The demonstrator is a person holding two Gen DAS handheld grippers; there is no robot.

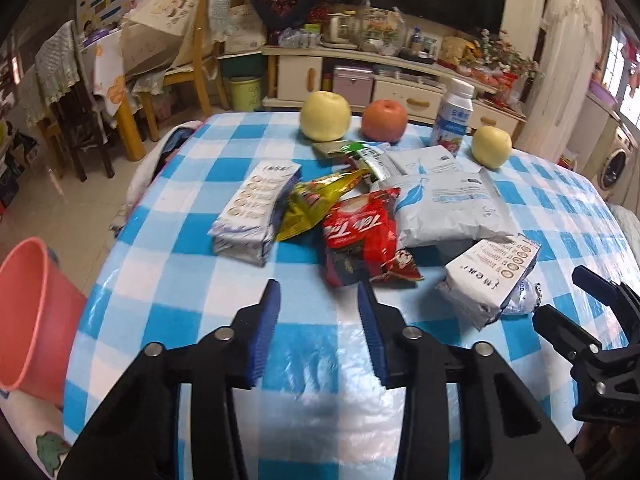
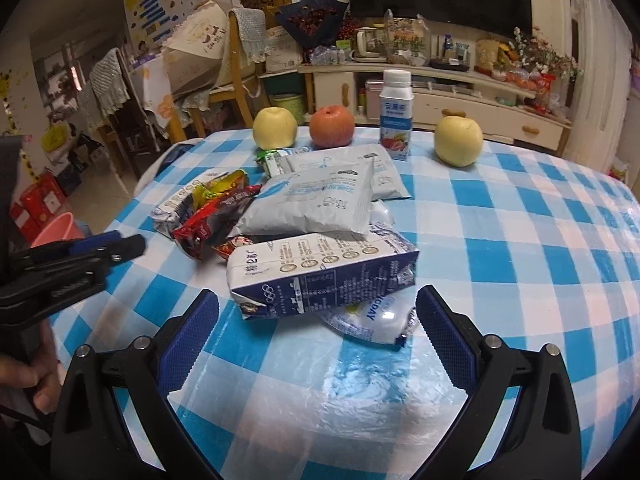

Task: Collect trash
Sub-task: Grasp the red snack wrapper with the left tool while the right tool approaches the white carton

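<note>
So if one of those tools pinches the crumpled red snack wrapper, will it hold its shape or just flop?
The crumpled red foil snack wrapper will probably flop: it already lies creased and flattened. It looks empty, so likely very light. Its glossy surface may be slippery, and since it overlaps the yellow foil wrapper, lifting it might drag that along.

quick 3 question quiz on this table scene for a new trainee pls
1. True or false: the left gripper holds a wrapper.
2. How many apples stand at the far side of the table?
3. Which lies nearest the right gripper? A) milk carton B) bottle C) red wrapper

Key:
1. False; its jaws are apart over bare cloth.
2. Three: yellow apple, red apple, second yellow apple.
3. A
</note>
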